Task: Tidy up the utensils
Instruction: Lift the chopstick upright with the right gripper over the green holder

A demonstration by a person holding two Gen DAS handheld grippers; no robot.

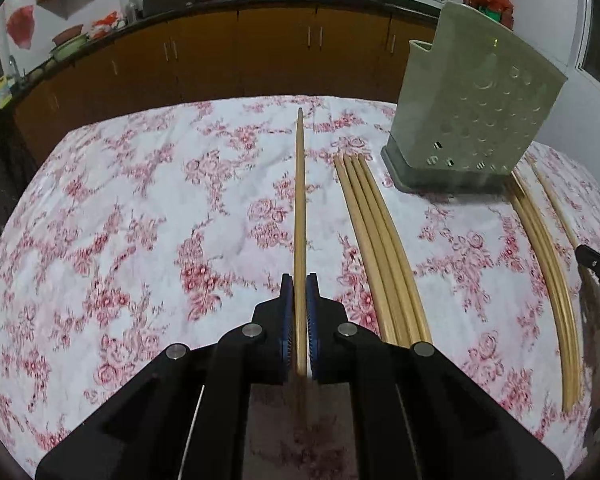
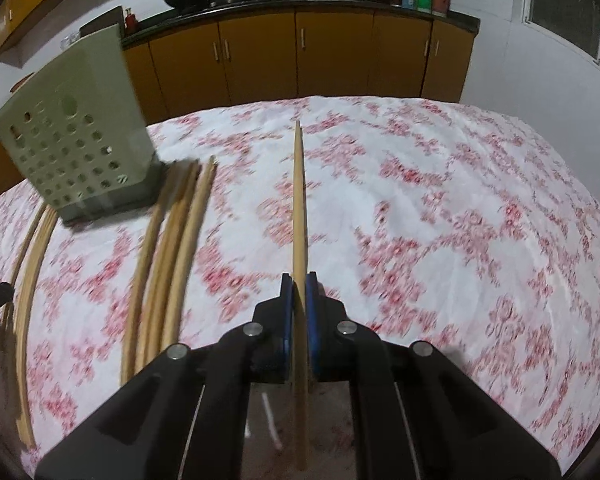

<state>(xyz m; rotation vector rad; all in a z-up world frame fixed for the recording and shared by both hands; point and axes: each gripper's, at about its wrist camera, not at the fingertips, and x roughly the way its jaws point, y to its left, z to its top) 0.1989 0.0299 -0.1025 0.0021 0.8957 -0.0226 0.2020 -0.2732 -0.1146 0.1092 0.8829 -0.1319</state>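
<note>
The left hand-held gripper [image 1: 299, 320] pinches one chopstick [image 1: 299, 200] between its blue ribbed pads, jaws nearly closed, and the right hand-held gripper [image 2: 299, 320] clamps a second chopstick [image 2: 299, 216] likewise, both sticks pointing forward above the counter [image 1: 120, 220]. The work looks barely begun: a bundle of four chopsticks [image 1: 374, 240] lies beside the holder, and a further few [image 1: 548, 264] lie on its other side. They are slim, smooth, pale wood on a rumpled pink floral cloth. Beyond stands the holder [image 1: 472, 96], matte green plastic, boxy, perforated with round holes; its inside is hidden.
</note>
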